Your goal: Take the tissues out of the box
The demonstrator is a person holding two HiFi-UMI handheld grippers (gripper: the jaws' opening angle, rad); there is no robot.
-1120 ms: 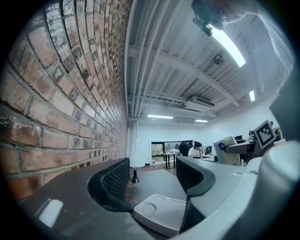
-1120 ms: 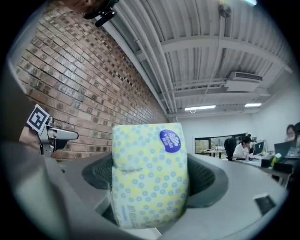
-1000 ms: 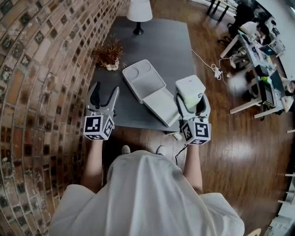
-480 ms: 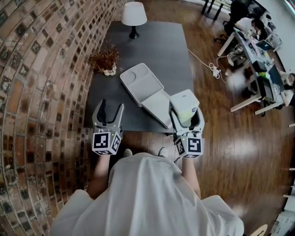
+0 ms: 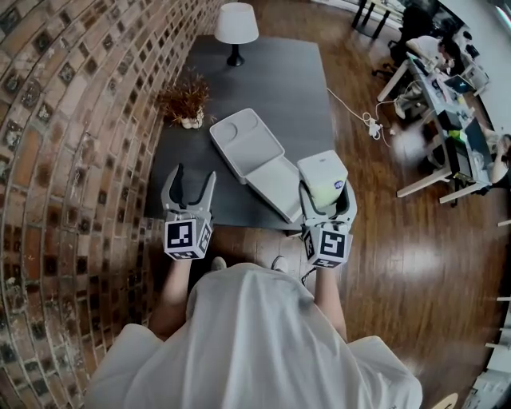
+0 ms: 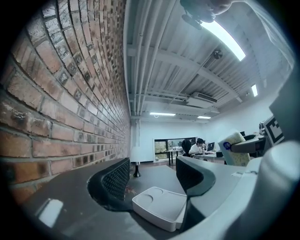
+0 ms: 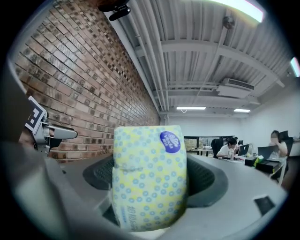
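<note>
Dark tabletop [image 5: 271, 72] carries an open white box [image 5: 255, 152]; my right gripper [image 5: 327, 196] clamps its fingers on the tissues [image 7: 149, 176], while my left gripper [image 5: 193, 182] holds its fingers apart, empty.

Brick wall [image 5: 72, 120] along left side. Floor [image 5: 415, 240] — glossy brown wood planks. Dark grey worktop [image 5: 279, 80] set against wall. White-shaded lamp [image 5: 237, 24] at its far end, dried plant [image 5: 185, 97] in small pot near wall. White power strip [image 5: 374, 124] with cable on floor, right of worktop. Office desks [image 5: 447, 96] far right, person [image 5: 435, 46] seated there. Ceiling [image 6: 187, 61] — white ribbed panels, pipes [image 6: 140, 56], strip lights [image 6: 227, 40] lit.
</note>
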